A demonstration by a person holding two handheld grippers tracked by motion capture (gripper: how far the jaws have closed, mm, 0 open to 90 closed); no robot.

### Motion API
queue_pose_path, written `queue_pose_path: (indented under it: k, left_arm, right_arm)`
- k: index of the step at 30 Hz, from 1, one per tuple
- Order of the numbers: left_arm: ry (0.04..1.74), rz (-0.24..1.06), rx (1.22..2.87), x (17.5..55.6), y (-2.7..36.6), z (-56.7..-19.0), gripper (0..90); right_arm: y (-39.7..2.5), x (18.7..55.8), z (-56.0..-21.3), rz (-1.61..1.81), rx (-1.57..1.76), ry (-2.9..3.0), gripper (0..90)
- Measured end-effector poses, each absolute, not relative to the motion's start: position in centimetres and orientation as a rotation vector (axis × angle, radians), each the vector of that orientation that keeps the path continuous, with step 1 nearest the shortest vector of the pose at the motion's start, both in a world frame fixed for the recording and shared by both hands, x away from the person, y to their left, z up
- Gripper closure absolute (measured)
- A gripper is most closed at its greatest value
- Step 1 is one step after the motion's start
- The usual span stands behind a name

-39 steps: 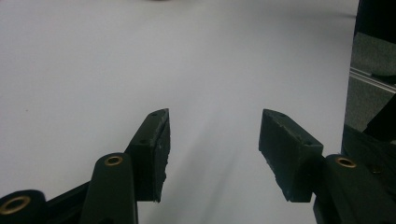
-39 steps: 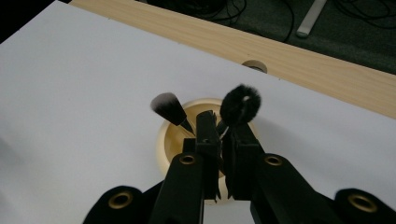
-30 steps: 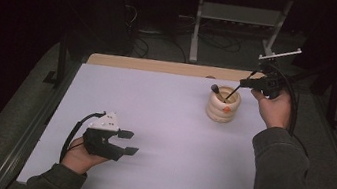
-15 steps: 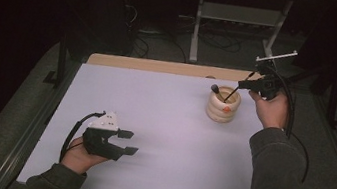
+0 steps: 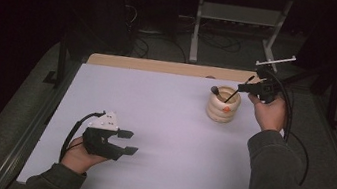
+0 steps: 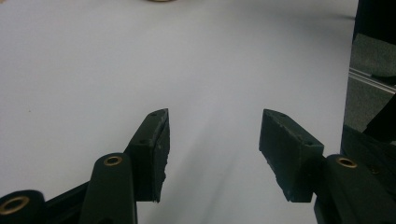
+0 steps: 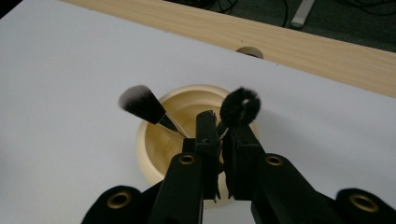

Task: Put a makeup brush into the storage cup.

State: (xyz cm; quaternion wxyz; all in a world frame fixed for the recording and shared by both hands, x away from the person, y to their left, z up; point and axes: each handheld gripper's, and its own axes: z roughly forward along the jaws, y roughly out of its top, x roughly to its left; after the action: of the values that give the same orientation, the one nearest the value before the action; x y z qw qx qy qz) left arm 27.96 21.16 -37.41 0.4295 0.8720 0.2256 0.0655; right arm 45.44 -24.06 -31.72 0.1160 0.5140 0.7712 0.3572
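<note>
Currently, status by item:

Held brush [image 7: 239, 106]: a small black round-headed brush, clamped between the jaws of the right gripper [image 7: 220, 140]; the fluffy head stands just past the jaw tips, above the near rim of the holder.

Second brush [image 7: 140, 105]: a dark fan of bristles with pale tips on a dark ferrule; it leans inside the holder, head up and out over the rim toward the left of the right gripper view. In the high view it reads as a thin dark stick [image 5: 222, 93] slanting out of the holder.

Holder [image 5: 223, 104]: a pale, ribbed, round cup with an orange mark on its side, standing upright on the table, toward the far right part of the white surface. Its interior [image 7: 187, 126] is open and cream-coloured.

Right gripper [image 5: 250, 88]: held just beside the holder on its right, jaws pointing at it, closed on the held brush; the cable loops down past the sleeve.

Left gripper [image 5: 119, 140]: at the near left of the table, well apart from the holder; jaws spread wide with nothing between them, above bare surface [image 6: 215, 140].

Table [image 5: 155, 102]: white top with a wooden strip [image 5: 160, 66] along the far edge.
</note>
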Motion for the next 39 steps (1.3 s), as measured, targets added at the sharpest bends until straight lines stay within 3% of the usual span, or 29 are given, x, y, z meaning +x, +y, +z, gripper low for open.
queue_pose_path:
  k: [20, 27, 35, 39]
  left_arm:
    - [0.563, 0.159, 2.180, 28.0, 21.2, -37.5, 42.9]
    - [0.570, 0.162, 2.170, 28.0, 21.3, -37.5, 42.9]
    - [0.571, 0.165, 2.182, 28.1, 21.3, -37.5, 42.6]
    - [0.588, 0.166, 2.178, 28.2, 21.5, -37.6, 42.3]
  right_arm:
    - [-23.8, 45.6, -33.6, 1.046, 1.522, 2.292, 82.5]
    - [-24.1, 45.0, -34.0, 1.081, 1.546, 2.287, 65.5]
    - [-24.7, 43.8, -34.5, 1.129, 1.549, 2.279, 57.8]
    - [-25.1, 43.1, -34.8, 1.159, 1.538, 2.281, 49.8]
